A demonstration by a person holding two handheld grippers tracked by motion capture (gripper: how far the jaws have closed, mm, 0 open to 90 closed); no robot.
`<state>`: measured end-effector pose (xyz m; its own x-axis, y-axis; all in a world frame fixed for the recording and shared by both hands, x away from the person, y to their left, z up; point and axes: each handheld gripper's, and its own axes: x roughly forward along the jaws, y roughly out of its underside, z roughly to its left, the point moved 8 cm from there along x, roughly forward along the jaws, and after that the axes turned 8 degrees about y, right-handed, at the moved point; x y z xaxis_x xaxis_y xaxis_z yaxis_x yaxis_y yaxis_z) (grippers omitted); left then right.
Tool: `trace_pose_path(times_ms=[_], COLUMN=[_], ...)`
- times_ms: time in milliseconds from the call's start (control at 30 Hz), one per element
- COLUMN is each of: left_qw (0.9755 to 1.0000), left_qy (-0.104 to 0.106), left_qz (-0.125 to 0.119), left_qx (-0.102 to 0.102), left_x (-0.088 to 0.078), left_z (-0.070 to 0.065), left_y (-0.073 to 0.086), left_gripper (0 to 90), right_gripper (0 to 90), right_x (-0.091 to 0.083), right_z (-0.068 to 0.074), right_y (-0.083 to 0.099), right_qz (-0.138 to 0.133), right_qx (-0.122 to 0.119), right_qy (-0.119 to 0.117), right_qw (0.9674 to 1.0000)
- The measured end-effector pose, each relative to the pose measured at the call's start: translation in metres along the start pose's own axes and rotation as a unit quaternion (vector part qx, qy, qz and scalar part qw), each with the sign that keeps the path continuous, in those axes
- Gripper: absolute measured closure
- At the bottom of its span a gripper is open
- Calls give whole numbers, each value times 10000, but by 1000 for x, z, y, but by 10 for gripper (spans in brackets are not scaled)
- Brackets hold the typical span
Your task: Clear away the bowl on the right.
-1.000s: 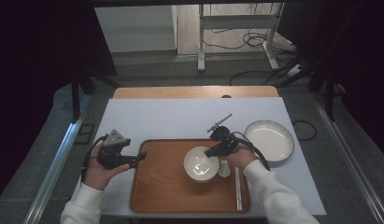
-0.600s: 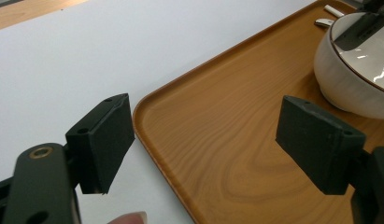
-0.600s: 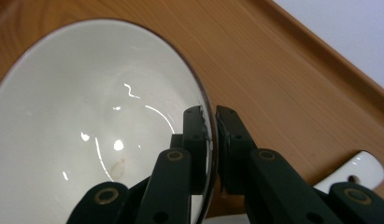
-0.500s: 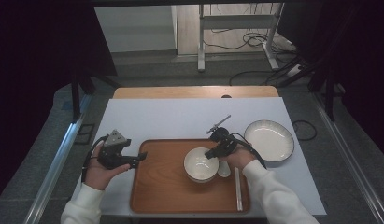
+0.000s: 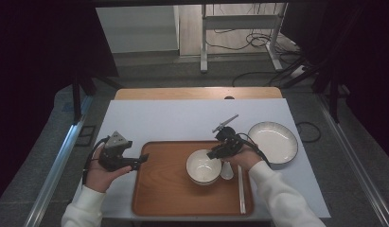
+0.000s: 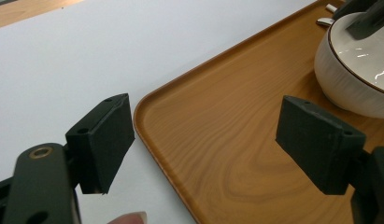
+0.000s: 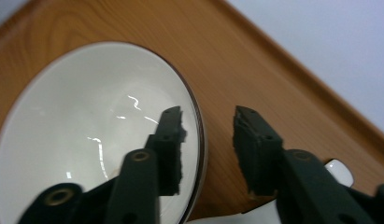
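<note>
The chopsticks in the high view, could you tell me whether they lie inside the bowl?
No, the chopsticks lie flat on the tray, to the right of the bowl and apart from it.

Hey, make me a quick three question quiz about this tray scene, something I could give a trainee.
1. True or false: the right tongs clamp the bowl's rim.
2. Where does the plate sit? A on the tray, B on the white mat right of the tray, C inside the bowl.
3. Which corner of the tray do the left tongs straddle?

Key: 1 false, the jaws have just been opening and stand either side of the rim without pressing it. 2 B. 3 the far left corner, jaws wide open.
</note>
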<state>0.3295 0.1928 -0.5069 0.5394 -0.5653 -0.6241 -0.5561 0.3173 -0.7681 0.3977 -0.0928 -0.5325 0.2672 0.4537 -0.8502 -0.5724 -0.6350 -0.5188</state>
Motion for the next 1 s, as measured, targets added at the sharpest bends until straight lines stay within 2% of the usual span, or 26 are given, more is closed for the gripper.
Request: trace_pose_path(times_ms=[67,167,300,500,667,1000], left_qw=[10000,10000,10000,10000,10000,10000], left_qy=[-6,-19,-17,-3,-8,7], left_qz=[-10,-24,-21,-28,-13,12], left_qx=[0,-6,-3,8,-2,-11], left_x=[0,-1,-1,-1,0,1], left_z=[0,1,0,-1,-1,-1], left_y=[0,0,0,-1,-1,1], left_gripper=[192,192,192,194,194,196], right_gripper=[484,435,414,398,389,376], right_x=[-8,-22,-44,-67,-76,-89], right_z=[-2,-5,-10,-28,-50,-81], right_y=[-3,-5,-4,13,34,63], right_qz=[-220,-553,-926,-1216,-1344,-1309], right_qx=[23,71,141,347,583,957], right_qy=[71,109,235,379,569,823], right_qw=[9997,9984,9953,9913,9876,9833])
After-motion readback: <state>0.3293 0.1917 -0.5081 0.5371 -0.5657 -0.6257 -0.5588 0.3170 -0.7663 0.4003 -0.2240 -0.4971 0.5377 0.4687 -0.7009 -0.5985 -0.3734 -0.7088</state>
